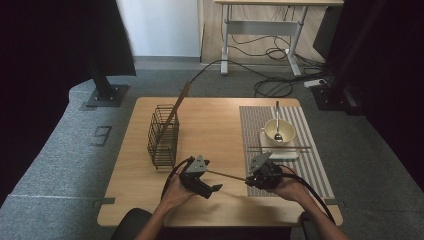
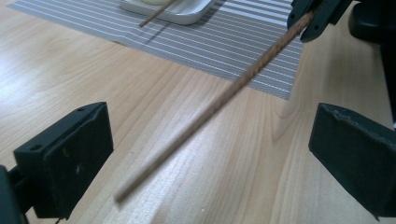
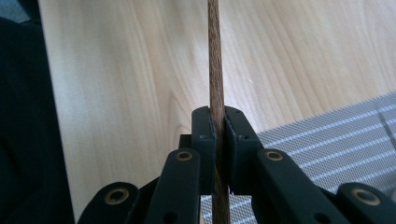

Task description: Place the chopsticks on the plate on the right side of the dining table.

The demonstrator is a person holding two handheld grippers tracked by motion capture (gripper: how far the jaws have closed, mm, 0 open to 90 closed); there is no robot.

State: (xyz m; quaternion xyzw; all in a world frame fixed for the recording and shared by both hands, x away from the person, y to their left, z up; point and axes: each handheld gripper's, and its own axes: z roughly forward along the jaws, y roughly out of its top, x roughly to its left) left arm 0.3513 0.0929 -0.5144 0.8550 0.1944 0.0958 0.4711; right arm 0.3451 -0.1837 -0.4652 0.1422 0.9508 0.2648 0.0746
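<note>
Right tool (image 1: 248, 181) clamped tight on a brown chopstick (image 1: 227, 175), pads (image 3: 203, 140) pressed to either side of the stick. Left tool (image 1: 216, 188) spread wide, gripping nothing; stick running free between its jaws in the left gripper view, touching neither. Chopstick (image 2: 219, 100) held roughly level just above the wooden bench (image 1: 210, 125), stretching from the right tool toward the left, near the front edge. Behind it, on a striped mat (image 1: 305, 150), a white tray (image 1: 280, 152) carrying a bowl (image 1: 279, 131) with a spoon (image 1: 278, 122); second chopstick (image 1: 279, 147) apparently laid across the tray, though too small to tell. Wire basket (image 1: 163, 136) at bench left, holding another long stick (image 1: 178, 102) leaning outward.
</note>
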